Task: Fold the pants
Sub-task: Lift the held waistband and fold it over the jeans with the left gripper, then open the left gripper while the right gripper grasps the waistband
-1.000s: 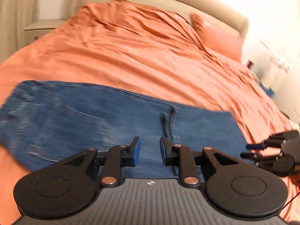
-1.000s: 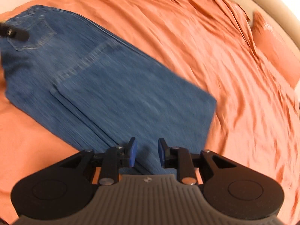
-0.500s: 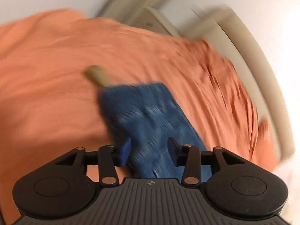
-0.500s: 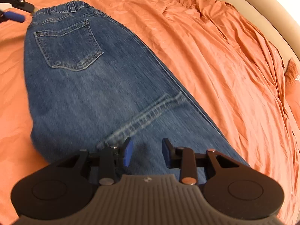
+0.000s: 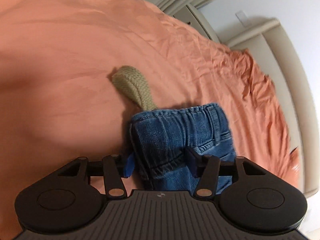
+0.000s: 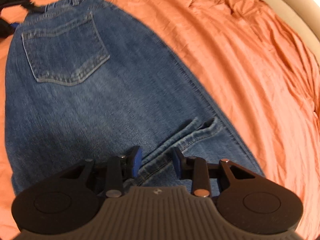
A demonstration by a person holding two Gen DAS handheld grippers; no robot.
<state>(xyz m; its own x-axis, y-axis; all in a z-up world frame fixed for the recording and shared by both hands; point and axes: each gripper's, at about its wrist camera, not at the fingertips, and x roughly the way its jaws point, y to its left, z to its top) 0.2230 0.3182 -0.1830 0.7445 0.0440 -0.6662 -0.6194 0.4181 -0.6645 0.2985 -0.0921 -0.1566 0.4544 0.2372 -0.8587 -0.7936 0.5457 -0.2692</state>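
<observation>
Blue jeans (image 6: 100, 100) lie folded on the orange bed, back pocket (image 6: 64, 54) up and a leg hem (image 6: 192, 138) laid across the thigh. My right gripper (image 6: 157, 163) hangs low over that hem, open, with the hem's seams between the pads. In the left wrist view my left gripper (image 5: 160, 164) straddles the waistband corner of the jeans (image 5: 180, 132). Its jaws are opening, and the denim fills the gap without being clamped. A beige woven cord (image 5: 134, 86) sticks out from the waistband. The left gripper (image 6: 30, 18) also shows at the waistband, top left in the right wrist view.
The orange bed sheet (image 5: 80, 40) spreads wide on all sides of the jeans and is rumpled toward the far side (image 6: 250, 50). A beige padded headboard (image 5: 290, 84) curves along the bed's edge, with a pale nightstand (image 5: 194, 14) beyond it.
My left gripper rolled and swung from above the folded legs to the waistband corner, its jaws spreading. My right gripper slid along the jeans to the hem on the thigh and opened slightly.
</observation>
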